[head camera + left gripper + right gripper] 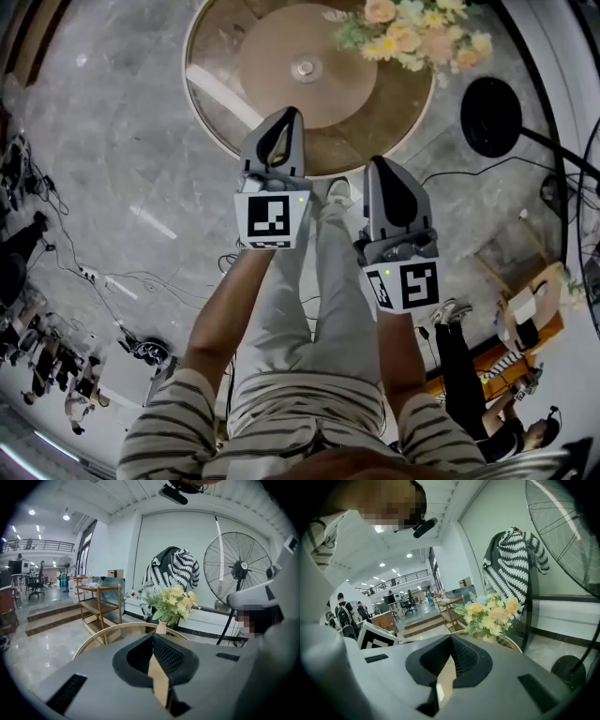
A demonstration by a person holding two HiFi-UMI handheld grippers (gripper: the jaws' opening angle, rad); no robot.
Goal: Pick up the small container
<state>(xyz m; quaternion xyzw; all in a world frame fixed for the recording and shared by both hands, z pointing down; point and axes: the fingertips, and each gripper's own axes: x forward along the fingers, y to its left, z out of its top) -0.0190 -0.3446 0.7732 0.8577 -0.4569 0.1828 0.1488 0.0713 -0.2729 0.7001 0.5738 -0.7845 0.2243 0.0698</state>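
No small container shows in any view. My left gripper is shut with nothing between its jaws, held in the air just short of the near rim of a round wooden table. My right gripper is beside it, also shut and empty, a little nearer to the person. In the left gripper view the closed left gripper points toward a vase of yellow and peach flowers on the table's far side. The right gripper view has the closed right gripper facing the same flowers.
The flowers stand at the table's far right. A standing fan with a black base is right of the table, and a striped garment hangs behind it. Cables trail on the floor. A person sits at the lower right.
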